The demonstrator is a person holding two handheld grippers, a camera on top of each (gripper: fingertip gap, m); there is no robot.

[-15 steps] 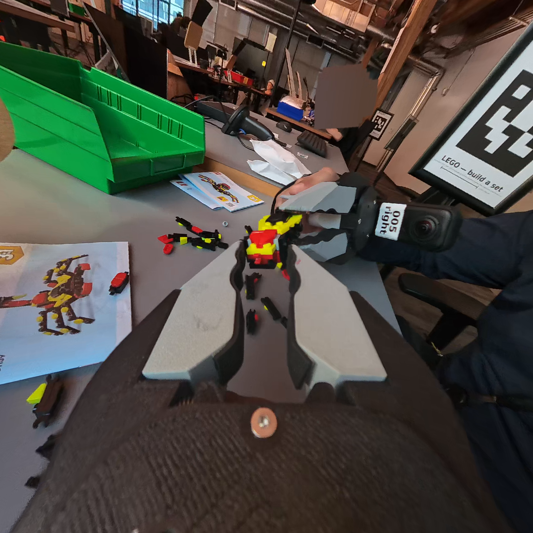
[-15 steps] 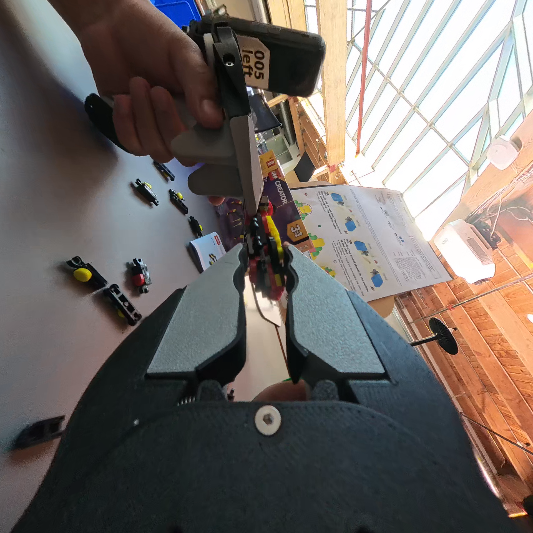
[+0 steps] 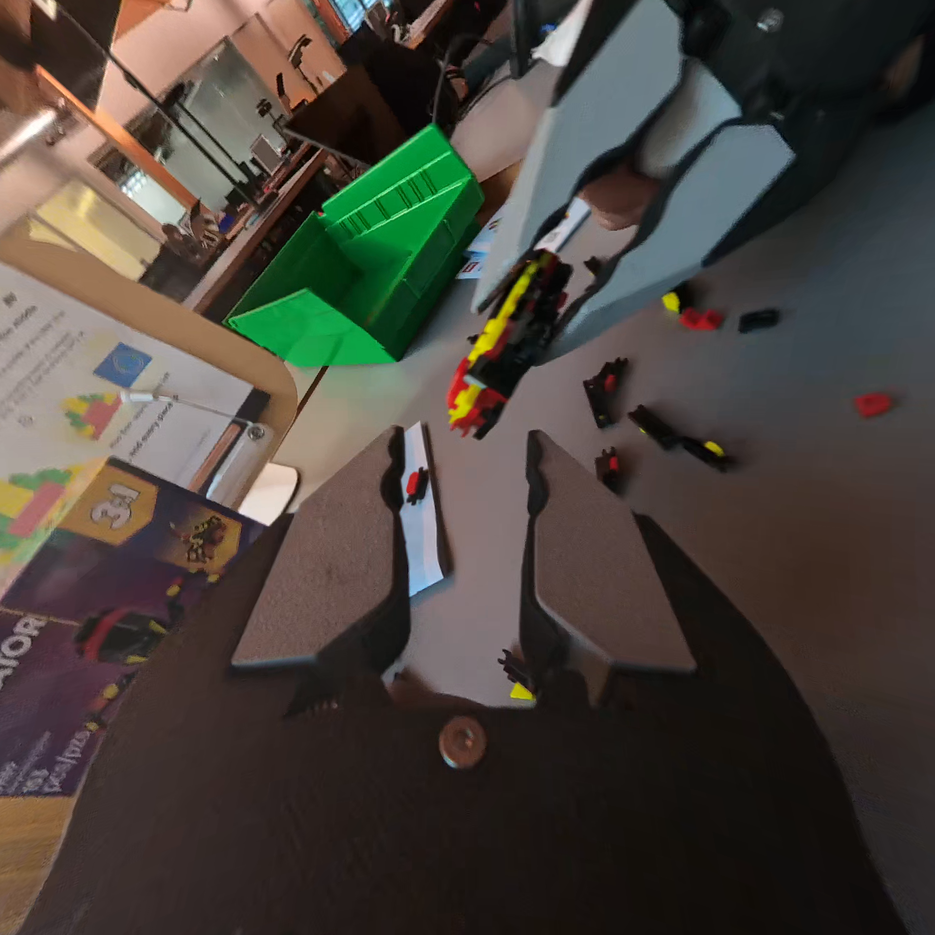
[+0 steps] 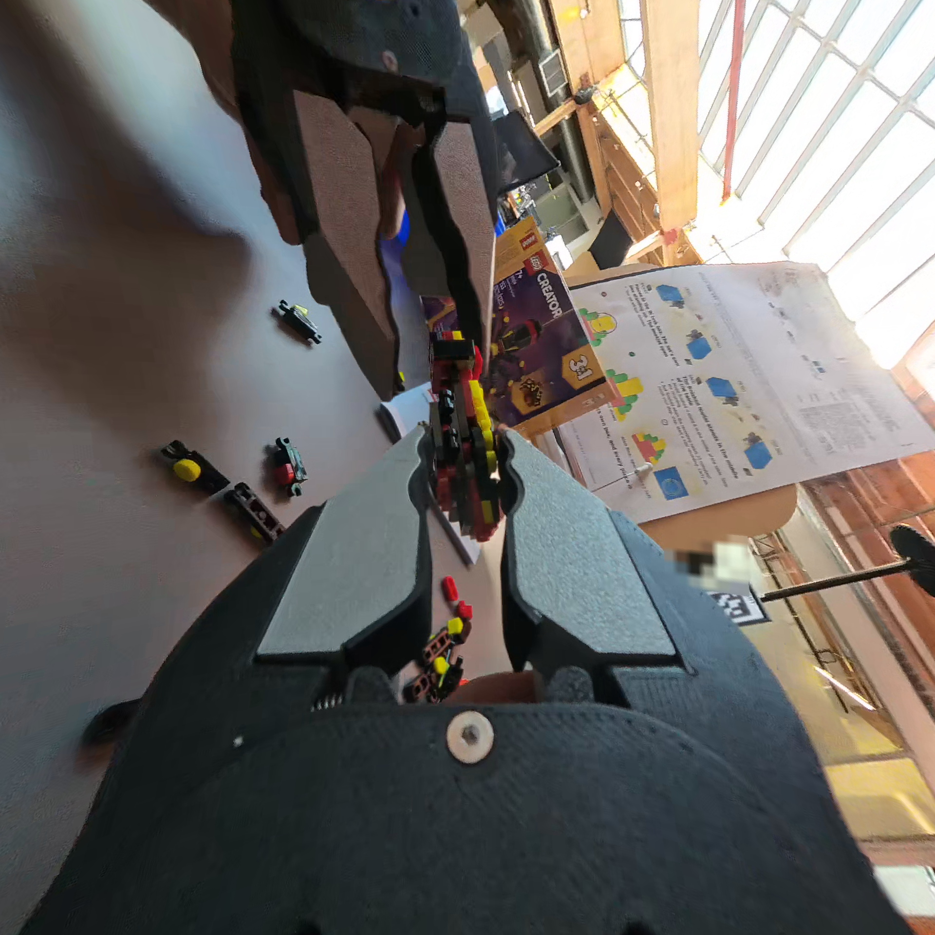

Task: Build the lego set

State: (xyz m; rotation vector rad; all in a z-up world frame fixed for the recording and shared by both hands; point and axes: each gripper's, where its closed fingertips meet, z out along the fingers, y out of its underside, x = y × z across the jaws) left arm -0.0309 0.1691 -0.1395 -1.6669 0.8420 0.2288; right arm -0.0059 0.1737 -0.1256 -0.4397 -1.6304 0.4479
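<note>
One brick model (image 4: 463, 445), built of red, yellow and black bricks, is clamped between the fingers of the right gripper (image 4: 465, 455); both pads press against its sides. The model is held clear of the grey table (image 3: 759, 506), as it was half a second ago.

Left gripper (image 3: 463, 445): jaws now stand apart with nothing between them. Half a second ago its fingertips were closed in around the lower end of the model; they now sit just short of the model's tip, not touching it. The view from this gripper has also tilted and swung, so the green bin (image 3: 374, 283) now appears beyond and to the left of the model.

Loose parts lie on the table near the model: black pieces with red studs (image 3: 604, 384), a black and yellow strip (image 3: 678, 440) and a red brick (image 3: 873, 405). A purple set box (image 4: 536, 344) and a printed instruction sheet (image 4: 733, 374) stand behind the model.
</note>
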